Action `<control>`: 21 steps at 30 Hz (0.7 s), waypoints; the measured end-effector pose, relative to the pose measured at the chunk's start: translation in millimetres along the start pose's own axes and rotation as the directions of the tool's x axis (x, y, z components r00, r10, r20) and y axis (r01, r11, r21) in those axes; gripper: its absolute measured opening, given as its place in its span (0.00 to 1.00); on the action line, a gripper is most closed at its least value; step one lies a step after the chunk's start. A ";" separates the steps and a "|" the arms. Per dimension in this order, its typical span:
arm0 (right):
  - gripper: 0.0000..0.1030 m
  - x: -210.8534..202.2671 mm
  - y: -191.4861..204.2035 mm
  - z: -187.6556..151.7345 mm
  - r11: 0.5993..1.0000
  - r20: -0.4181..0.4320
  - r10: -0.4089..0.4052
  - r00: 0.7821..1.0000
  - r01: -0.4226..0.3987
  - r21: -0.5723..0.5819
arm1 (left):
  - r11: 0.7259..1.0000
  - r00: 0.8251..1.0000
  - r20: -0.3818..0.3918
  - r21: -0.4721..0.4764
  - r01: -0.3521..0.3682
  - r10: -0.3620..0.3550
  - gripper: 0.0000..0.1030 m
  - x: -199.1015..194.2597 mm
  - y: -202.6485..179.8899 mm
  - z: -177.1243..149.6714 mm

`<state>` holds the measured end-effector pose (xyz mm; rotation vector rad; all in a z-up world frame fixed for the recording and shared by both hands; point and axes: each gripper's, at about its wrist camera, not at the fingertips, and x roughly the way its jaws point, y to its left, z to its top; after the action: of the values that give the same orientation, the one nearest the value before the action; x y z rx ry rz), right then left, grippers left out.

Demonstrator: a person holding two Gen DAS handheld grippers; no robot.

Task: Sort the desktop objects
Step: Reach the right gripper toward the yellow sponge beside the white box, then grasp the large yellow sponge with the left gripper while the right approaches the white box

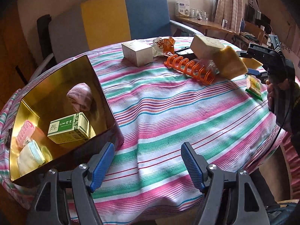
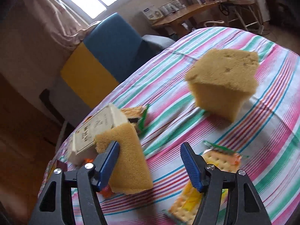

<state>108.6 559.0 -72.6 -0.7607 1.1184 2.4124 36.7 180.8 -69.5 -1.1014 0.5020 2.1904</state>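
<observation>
1. Left gripper (image 1: 148, 166): released, nothing between the pads, hovering over bare striped worktop (image 1: 168, 112).
2. Gold tin (image 1: 105, 101) sits at its 10 o'clock, just beside it. Already inside: green box (image 1: 68, 128), rolled cloths, pink item.
3. Right gripper (image 2: 150, 164): jaws apart. Sponge (image 2: 129, 161) lies against the left pad only and clear of the right pad, so not clamped.
4. 2nd sponge (image 2: 223, 80) is at 1 o'clock from the right gripper, tilted and blurred; can't tell if it rests on the worktop.
5. Cracker packs (image 2: 221, 159) lie just under the right gripper, at 2 and 5 o'clock.
6. Judgement: unsorted pile is on the right hand's side, the tin on the left's.
</observation>
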 end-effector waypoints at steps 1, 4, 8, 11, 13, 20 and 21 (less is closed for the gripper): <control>0.75 1.8 11.6 -8.0 0.999 -0.029 0.028 0.999 -0.029 -0.031 | 1.000 1.000 0.001 -0.003 0.000 0.000 0.73 -1.3 0.7 -0.8; 0.77 14.9 49.8 -40.8 0.987 -0.141 0.075 0.987 -0.093 -0.130 | 1.000 1.000 0.003 -0.014 -0.002 0.002 0.73 -4.6 4.2 -3.6; 0.77 34.9 94.9 -91.9 0.958 -0.301 0.112 0.947 -0.183 -0.221 | 0.999 1.000 0.004 -0.038 -0.005 0.005 0.73 -9.4 11.0 -8.0; 0.78 32.5 117.8 -122.5 0.930 -0.356 0.135 0.925 -0.243 -0.277 | 0.998 1.000 0.007 -0.067 0.008 -0.008 0.73 -12.3 18.2 -10.6; 0.77 26.6 124.4 -134.9 0.916 -0.376 0.130 0.917 -0.256 -0.309 | 0.996 1.000 0.004 -0.083 0.022 -0.022 0.73 -11.8 21.2 -11.3; 0.77 -1.6 102.7 -141.0 0.911 -0.333 0.049 0.942 -0.178 -0.371 | 0.984 0.989 0.000 -0.093 0.149 -0.150 0.73 -9.8 14.5 -2.7; 0.77 -4.3 94.1 -137.0 0.920 -0.320 0.037 0.947 -0.157 -0.359 | 0.979 0.983 0.004 -0.094 0.182 -0.183 0.73 -10.1 12.2 1.8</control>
<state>104.8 393.5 -89.1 -1.2714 0.8085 2.7027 31.9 169.3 -59.6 -1.1547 0.2895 2.0687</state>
